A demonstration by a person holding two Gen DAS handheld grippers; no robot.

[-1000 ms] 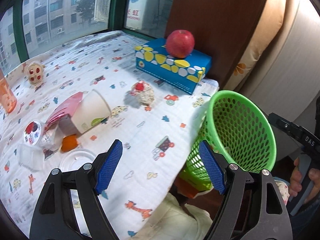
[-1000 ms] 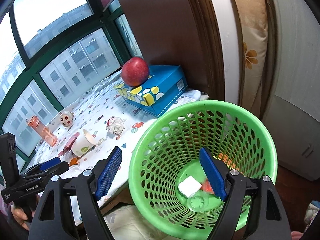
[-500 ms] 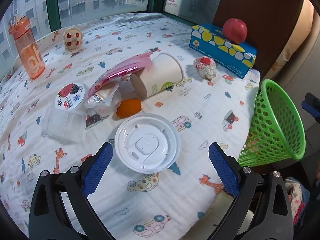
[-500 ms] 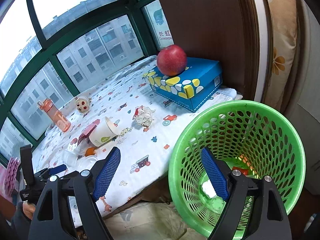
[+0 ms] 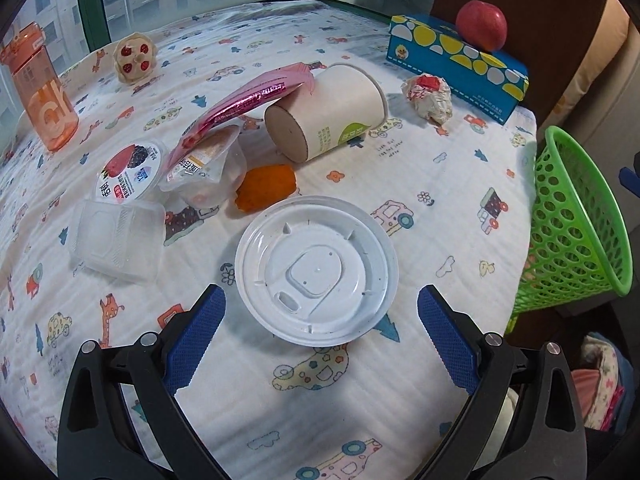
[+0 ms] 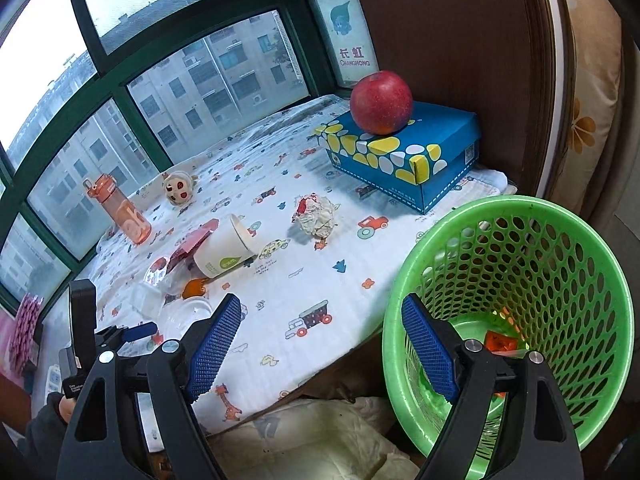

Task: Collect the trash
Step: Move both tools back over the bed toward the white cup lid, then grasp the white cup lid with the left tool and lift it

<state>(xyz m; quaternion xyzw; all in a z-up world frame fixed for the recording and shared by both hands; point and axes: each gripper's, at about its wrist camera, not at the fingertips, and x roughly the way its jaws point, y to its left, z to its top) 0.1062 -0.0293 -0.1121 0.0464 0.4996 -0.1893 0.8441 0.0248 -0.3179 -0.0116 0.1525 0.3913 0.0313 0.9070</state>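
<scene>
My left gripper [image 5: 320, 316] is open wide, low over the patterned cloth, and holds nothing. A white plastic lid [image 5: 316, 268] lies flat just ahead of its fingertips. Behind the lid are an orange peel [image 5: 266, 186], clear plastic cups [image 5: 204, 168], a tipped paper cup [image 5: 328, 120], a pink wrapper [image 5: 240, 104] and a crumpled paper ball [image 5: 428, 96]. The green basket [image 6: 520, 280] hangs tilted off the table's edge. My right gripper [image 6: 320, 332] is open, with one finger inside the basket's rim and the other outside. Some scraps lie in the basket's bottom.
A blue tissue box [image 5: 456, 56] with a red apple [image 5: 482, 26] on it stands at the back right by a wooden panel. An orange bottle [image 5: 40, 92] and a small toy [image 5: 134, 60] are near the window. The table's edge drops off beside the basket [image 5: 576, 232].
The left gripper swung from the basket side over the table, sank toward the white lid and opened wider. The basket has shifted to the right in the right wrist view.
</scene>
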